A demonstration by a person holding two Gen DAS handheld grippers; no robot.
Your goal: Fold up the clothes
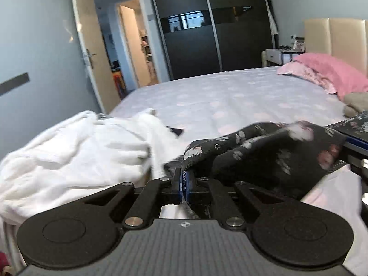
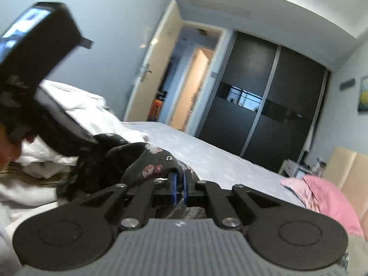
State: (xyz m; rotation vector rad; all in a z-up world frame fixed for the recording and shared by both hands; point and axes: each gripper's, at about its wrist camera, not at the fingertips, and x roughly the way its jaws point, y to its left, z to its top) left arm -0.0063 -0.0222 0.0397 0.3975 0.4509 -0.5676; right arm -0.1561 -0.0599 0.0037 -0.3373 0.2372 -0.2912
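Note:
A black garment with pink and white flowers point(image 1: 271, 151) hangs bunched between both grippers above the bed. My left gripper point(image 1: 183, 174) is shut on its left edge. My right gripper point(image 2: 180, 177) is shut on the same garment point(image 2: 138, 161), and its body shows at the right edge of the left wrist view point(image 1: 358, 142). The left gripper's body shows at the upper left of the right wrist view point(image 2: 41, 69). The cloth hides most of the fingertips.
A pile of white clothes point(image 1: 69, 151) lies on the bed's left end. The bed point(image 1: 230, 96) has a pale lilac sheet, pink pillows point(image 1: 331, 73) and a folded beige item point(image 1: 356, 103) at the right. A dark wardrobe point(image 1: 207, 34) and open door point(image 1: 92, 53) stand beyond.

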